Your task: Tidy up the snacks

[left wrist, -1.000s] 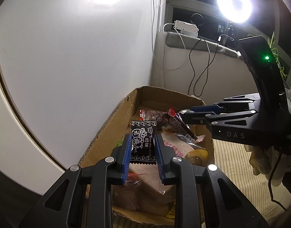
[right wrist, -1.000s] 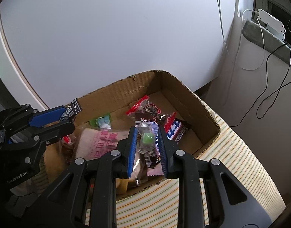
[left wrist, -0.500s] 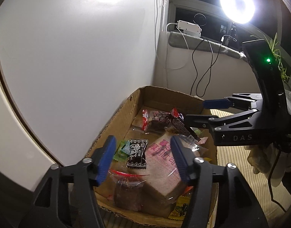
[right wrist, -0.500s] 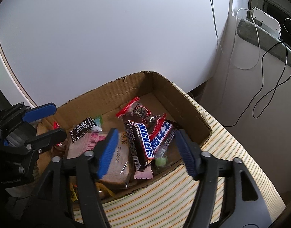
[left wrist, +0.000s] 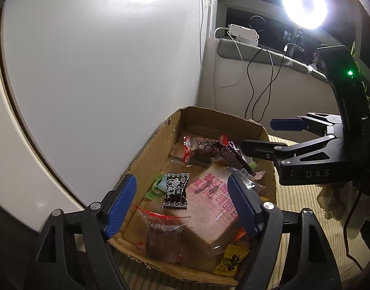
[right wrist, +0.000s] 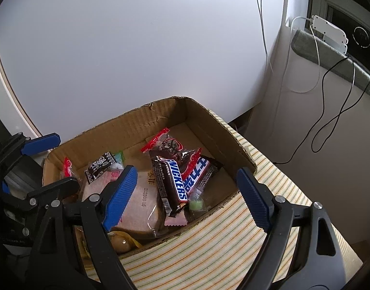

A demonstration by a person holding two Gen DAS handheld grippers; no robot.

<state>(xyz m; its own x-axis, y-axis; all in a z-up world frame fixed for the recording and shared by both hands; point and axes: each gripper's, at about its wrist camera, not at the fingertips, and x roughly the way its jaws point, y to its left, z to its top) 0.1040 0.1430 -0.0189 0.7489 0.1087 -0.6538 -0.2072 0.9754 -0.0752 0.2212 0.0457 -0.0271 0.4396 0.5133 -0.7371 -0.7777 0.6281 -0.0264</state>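
An open brown cardboard box point(right wrist: 160, 118) is sitting on a striped cloth surface point(right wrist: 233, 241) against a white wall point(right wrist: 136, 36), holding a pink-wrapped bread loaf point(left wrist: 209, 203), a black patterned candy packet point(left wrist: 176, 191), a brown Snickers bar point(right wrist: 171, 181) and a small green wrapped sweet point(right wrist: 196, 204) near the box's front edge. The left gripper point(left wrist: 182, 204) and right gripper point(right wrist: 187, 195) are both hovering over the box, fingers spread wide and gripping nothing.
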